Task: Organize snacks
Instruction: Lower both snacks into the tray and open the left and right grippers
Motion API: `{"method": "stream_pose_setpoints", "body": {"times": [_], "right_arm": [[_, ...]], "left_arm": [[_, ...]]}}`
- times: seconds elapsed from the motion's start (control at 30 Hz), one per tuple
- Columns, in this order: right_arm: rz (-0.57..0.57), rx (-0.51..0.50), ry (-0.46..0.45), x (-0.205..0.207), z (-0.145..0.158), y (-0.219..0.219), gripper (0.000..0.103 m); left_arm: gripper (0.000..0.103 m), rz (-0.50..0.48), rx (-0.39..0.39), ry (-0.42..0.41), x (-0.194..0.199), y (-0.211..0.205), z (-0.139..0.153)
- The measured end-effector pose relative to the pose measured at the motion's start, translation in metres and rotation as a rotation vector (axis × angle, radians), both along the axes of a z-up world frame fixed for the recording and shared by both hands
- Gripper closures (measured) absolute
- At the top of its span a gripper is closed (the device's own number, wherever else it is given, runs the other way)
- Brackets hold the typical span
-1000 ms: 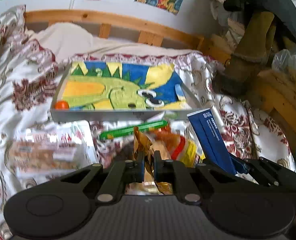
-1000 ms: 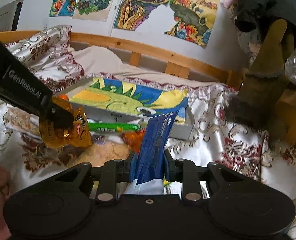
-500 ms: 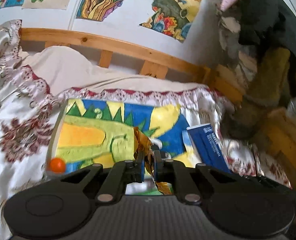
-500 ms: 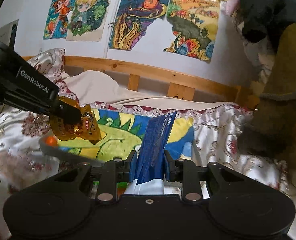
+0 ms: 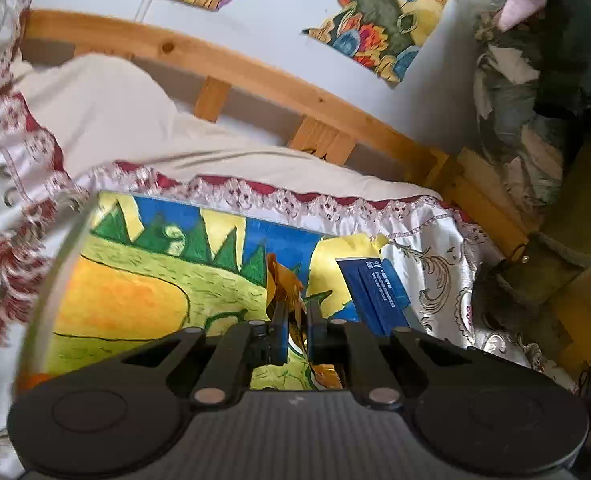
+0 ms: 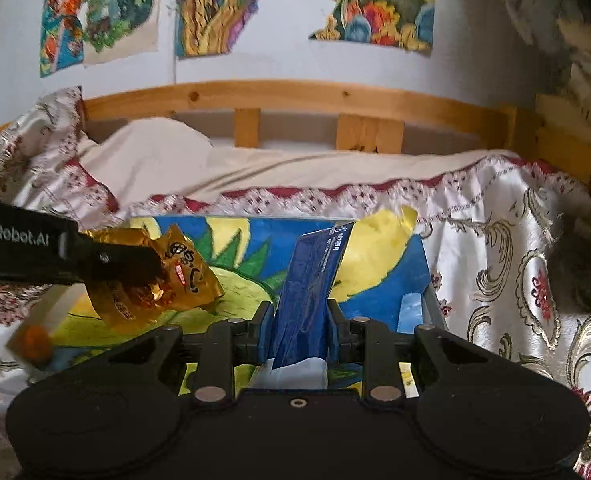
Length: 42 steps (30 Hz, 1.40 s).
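Both snacks were mid-carry, hanging over the tray (image 6: 429,300), a shallow box lined with a bright painted picture, lying on the bed (image 6: 495,248). The left gripper (image 5: 294,316) had its fingers pressed together on a gold packet (image 6: 175,276), pinched at its crumpled edge. The right gripper (image 6: 301,320) held a blue packet (image 6: 315,276) upright, its fingers pinching the lower end. The step in hand looked like delivery into the tray. The next move likely called for lowering each packet onto the lining, side by side, before spreading the fingers, so neither slid off onto the bedding. Counted: two packets held, one tray, one small orange ball (image 6: 35,336) at the tray's left corner.
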State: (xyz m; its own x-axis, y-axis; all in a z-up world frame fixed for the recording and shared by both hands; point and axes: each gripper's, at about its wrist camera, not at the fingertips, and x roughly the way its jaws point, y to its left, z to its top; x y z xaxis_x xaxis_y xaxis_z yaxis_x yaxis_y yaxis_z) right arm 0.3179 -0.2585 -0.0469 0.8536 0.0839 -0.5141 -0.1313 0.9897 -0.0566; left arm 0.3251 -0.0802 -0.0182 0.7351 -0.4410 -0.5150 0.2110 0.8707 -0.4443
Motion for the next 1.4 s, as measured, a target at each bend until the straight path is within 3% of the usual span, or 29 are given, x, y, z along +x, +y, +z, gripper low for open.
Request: {"method": "stream_pose_setpoints", "body": {"times": [0.73,1.27,1.4], "right_arm": [[-0.003,-0.064,0.052,0.066,-0.021,0.005,0.074],[-0.056,-0.049,0.125,0.094,-0.024,0.026,0.073],[-0.068,-0.044,0.157,0.098,-0.027,0.03,0.071]], "left_arm": [[0.095,0.026,-0.025,0.034,0.062,0.004,-0.033],[0.094,0.062,-0.002,0.124,0.094,0.025,-0.045],[0.088,0.075,0.013,0.136,0.098,0.031,-0.046]]}}
